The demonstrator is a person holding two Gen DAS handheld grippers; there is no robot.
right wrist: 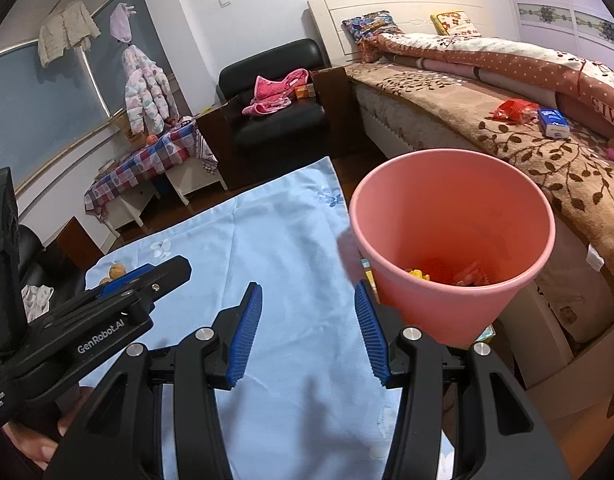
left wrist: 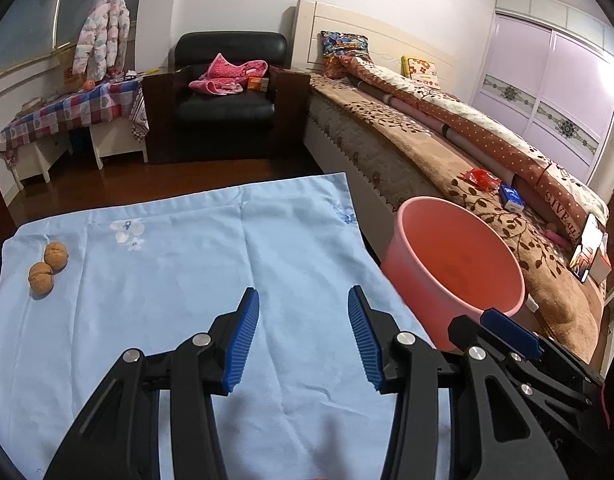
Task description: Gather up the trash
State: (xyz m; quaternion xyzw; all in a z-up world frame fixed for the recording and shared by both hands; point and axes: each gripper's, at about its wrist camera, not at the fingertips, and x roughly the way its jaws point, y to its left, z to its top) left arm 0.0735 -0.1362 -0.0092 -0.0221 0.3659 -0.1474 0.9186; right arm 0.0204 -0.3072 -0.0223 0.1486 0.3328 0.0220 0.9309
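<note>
A pink bin (left wrist: 403, 264) stands at the right edge of a light blue cloth (left wrist: 195, 264). In the right wrist view, the bin (right wrist: 439, 316) holds several small yellow and red wrappers (right wrist: 447, 274) at its bottom. My left gripper (left wrist: 303, 292) hovers open over the bare cloth with nothing between its fingers. My right gripper (right wrist: 309, 286) is open too, empty, just left of the bin. A red wrapper (left wrist: 481, 179) and a blue tissue pack (left wrist: 511, 198) lie on the bed. Two walnuts (left wrist: 47, 266) rest on the cloth's left side.
The bed (left wrist: 407, 148) with a brown leaf-print blanket runs along the right, with a phone (left wrist: 587, 252) on it. A black armchair (left wrist: 227, 92) with pink clothing stands at the back, beside a checked-cloth table (left wrist: 67, 112). A hand (right wrist: 31, 444) holds the left gripper.
</note>
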